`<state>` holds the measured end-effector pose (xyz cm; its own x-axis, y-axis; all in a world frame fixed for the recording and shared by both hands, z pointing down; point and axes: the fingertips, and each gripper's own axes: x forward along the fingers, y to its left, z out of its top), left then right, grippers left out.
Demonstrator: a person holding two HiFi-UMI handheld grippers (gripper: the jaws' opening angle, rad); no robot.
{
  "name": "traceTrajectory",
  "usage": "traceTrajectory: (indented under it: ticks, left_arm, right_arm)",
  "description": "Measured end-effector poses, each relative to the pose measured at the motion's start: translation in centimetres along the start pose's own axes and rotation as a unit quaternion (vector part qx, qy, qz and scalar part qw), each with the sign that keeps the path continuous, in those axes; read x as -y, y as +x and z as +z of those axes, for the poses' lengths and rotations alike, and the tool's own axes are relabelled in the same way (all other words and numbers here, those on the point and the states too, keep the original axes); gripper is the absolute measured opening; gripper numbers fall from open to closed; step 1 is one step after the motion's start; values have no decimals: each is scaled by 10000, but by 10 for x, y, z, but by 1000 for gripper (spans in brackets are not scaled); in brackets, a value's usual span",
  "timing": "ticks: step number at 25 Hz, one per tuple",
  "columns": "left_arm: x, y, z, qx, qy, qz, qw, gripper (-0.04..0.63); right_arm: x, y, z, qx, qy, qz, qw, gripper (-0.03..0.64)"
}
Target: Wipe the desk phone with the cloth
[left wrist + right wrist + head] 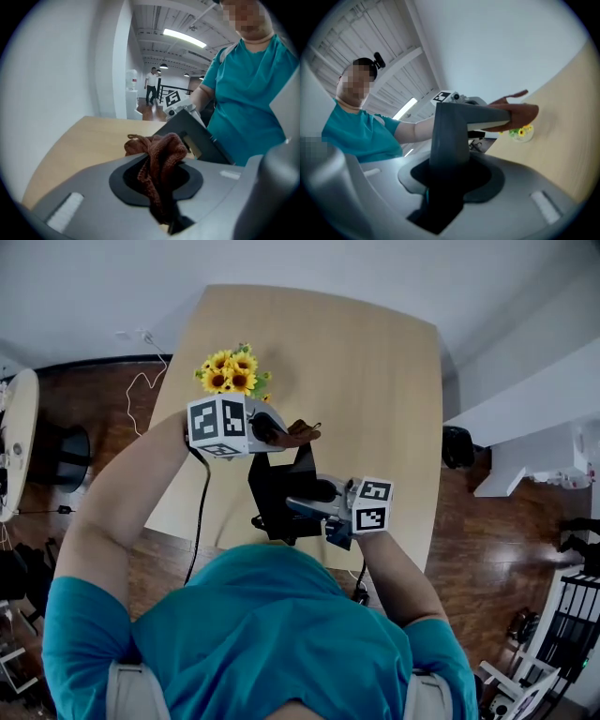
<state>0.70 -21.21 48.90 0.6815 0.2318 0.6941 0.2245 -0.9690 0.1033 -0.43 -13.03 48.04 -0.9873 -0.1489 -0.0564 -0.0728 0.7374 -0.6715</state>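
The light wooden table [375, 381] is seen from above, and the black desk phone [279, 486] stands up on edge over its near part, close in front of the person; whether the phone's base rests on the table cannot be told. The phone is clamped by the right gripper [314, 507], whose jaws are closed on the dark slab of its body from the person's right side. The left gripper [279, 431] is clenched on the brown knitted cloth [302, 433], a loose bunch of which sticks out past the jaws. The step in hand is judged to be bringing the cloth onto the top edge of the phone, which it touches or nearly touches. For a good wipe, the bunch should be pressed flat so that fabric, not the gripper's hard tips, meets the plastic. Strokes should be drawn along the length of the body, and the right gripper's hold should be firm enough that the phone is not twisted by the push. The 2 forearms are held in front of the chest. The left is reached forward with its gripper angled down toward the phone's top, and the right is bent in close with its gripper about level.
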Motion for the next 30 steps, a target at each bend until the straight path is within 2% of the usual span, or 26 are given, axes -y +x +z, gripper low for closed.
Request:
traceTrajectory:
  ticks: [2, 4, 5, 7, 9, 10, 14, 16, 21, 30]
  left_arm:
    - [8, -14, 16, 117, 208, -127, 9996, 69]
    - [29, -28, 39, 176, 566, -466, 9972, 69]
    - [43, -32, 45, 42, 799, -675, 9945, 69]
    - [69, -35, 42, -514, 1220, -1076, 9853, 69]
    - [84, -35, 31, -1057, 1439, -1339, 9748, 69]
    - [87, -35, 27, -1204, 1466, -1404, 9717, 69]
    - [85, -24, 18, -1428, 1406, -1455, 9689, 69]
    - [80, -16, 15, -1411, 1347, -1491, 9694, 69]
    - [62, -6, 19, -1153, 1141, -1416, 9765, 69]
    - [34, 19, 0, -1317, 695, -1031, 9835, 69]
  right_arm:
    - [5, 0, -8, -71, 18, -105, 9999, 158]
    - [10, -1, -12, -161, -14, -187, 9997, 158]
    - [11, -1, -13, -188, -41, -214, 9996, 158]
    - [11, -2, -10, -206, -109, -254, 9994, 158]
    - [9, -2, -7, -237, -196, -287, 9991, 158]
    - [9, -2, -7, -275, -227, -311, 9989, 158]
    - [15, -4, -16, -366, -96, -491, 9981, 158]
    - [18, -6, -22, -380, -32, -560, 9977, 158]
    - [13, -5, -23, -414, -121, -520, 9977, 158]
    - [-7, 0, -25, -457, -131, -345, 9983, 158]
